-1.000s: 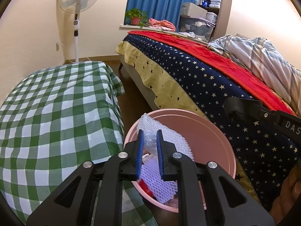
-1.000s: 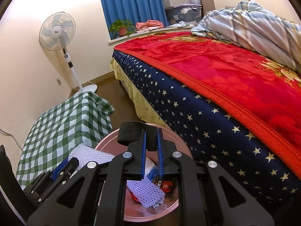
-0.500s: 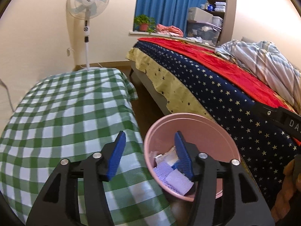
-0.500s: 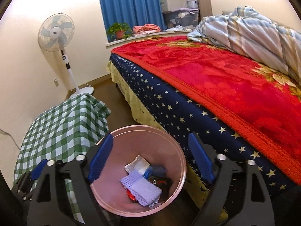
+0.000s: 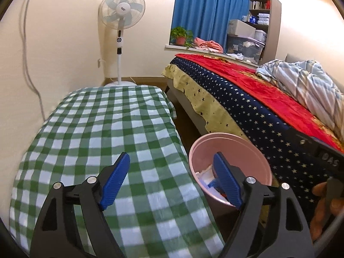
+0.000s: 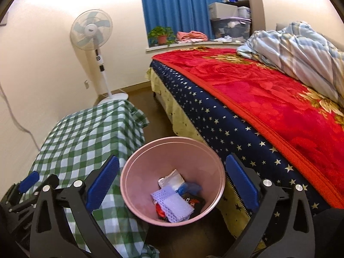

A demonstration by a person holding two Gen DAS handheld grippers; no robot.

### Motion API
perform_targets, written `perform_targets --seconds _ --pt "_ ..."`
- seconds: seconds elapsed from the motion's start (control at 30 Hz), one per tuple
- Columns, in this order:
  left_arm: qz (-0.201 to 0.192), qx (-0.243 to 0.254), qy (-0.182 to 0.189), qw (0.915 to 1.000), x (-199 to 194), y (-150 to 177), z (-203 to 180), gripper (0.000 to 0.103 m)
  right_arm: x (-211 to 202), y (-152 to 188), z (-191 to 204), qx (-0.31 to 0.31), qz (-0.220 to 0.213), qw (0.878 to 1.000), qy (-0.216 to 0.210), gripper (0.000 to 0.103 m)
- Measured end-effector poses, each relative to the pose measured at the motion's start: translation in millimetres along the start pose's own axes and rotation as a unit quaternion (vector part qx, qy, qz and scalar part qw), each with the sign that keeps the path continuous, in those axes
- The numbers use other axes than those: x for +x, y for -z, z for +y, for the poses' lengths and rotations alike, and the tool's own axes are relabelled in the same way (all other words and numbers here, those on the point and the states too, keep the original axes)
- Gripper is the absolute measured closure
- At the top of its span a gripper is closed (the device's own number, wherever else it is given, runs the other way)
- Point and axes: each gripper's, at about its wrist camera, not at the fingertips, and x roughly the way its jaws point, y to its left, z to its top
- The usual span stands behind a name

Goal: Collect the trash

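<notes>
- Bed (image 6: pixel 268 99) with red blanket fills the right wrist view from 1 to 4 o'clock.
- Green checked table (image 5: pixel 103 142) lies at 9 o'clock of the bin.
- Pink bin (image 6: pixel 172 161) stands between them, holding the trash (image 6: pixel 174 200).
- Right gripper (image 6: pixel 172 185) jaws are opening, empty, above the bin.
- Left gripper (image 5: pixel 172 180) jaws are opening, empty.

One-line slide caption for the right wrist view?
Right gripper, jaws opening and empty, above round pink plastic bin holding trash, between green checked cloth and bed.
</notes>
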Motion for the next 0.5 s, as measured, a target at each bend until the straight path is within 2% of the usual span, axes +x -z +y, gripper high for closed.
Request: perform_targets --seconds 0.1,0.5 --pt "-0.005 0.000 -0.001 1.0000 -21.8 5.0 4.1 0.019 -9.5 4.8 8.7 -0.017 0.001 1.000 -0.012 0.005" --pt "0.000 -0.004 -0.038 0.9993 -82.6 33.4 20.1 0.019 -46.4 34.4 31.2 -0.057 0.007 0.998 -0.037 0.005"
